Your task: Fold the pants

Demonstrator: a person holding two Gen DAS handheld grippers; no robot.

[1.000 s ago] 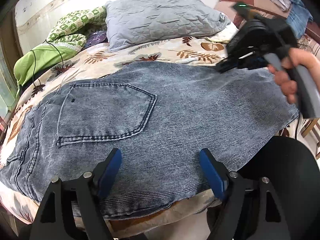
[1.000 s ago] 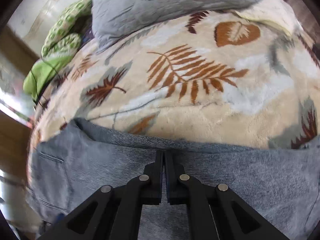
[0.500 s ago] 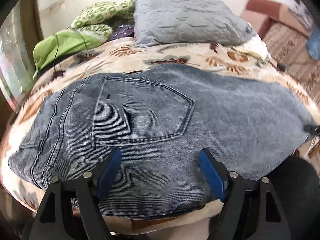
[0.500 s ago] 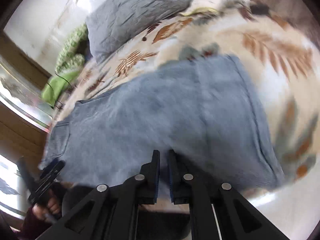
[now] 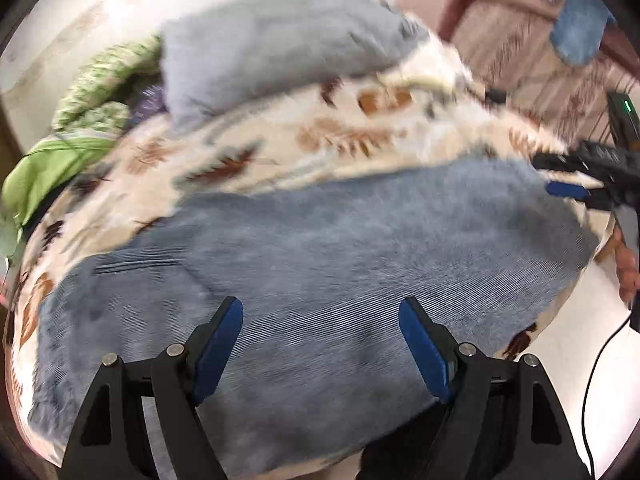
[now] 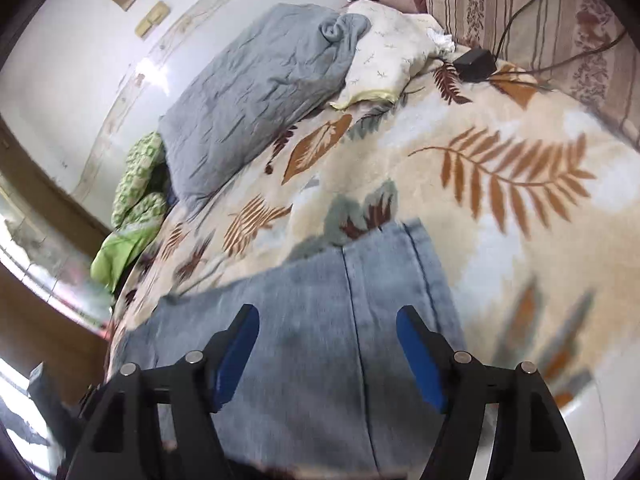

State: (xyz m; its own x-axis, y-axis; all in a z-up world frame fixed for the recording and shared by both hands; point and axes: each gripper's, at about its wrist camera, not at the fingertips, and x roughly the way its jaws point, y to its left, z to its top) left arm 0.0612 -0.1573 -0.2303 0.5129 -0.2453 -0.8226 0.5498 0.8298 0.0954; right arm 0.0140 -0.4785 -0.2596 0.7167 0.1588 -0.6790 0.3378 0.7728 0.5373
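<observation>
Blue denim pants lie folded flat on the leaf-print blanket, back pocket toward the left. My left gripper is open and empty, hovering over the near edge of the pants. My right gripper is open and empty above the pants' right end, where a seam and hem show. The right gripper also shows in the left wrist view at the pants' far right edge.
A grey pillow and a cream pillow lie at the head of the bed. Green bedding is bunched at the left. A black adapter with cables lies near a striped sofa.
My right gripper has opened, letting go of the pants' far edge, and pulled back over their right end. The left view has swung right.
</observation>
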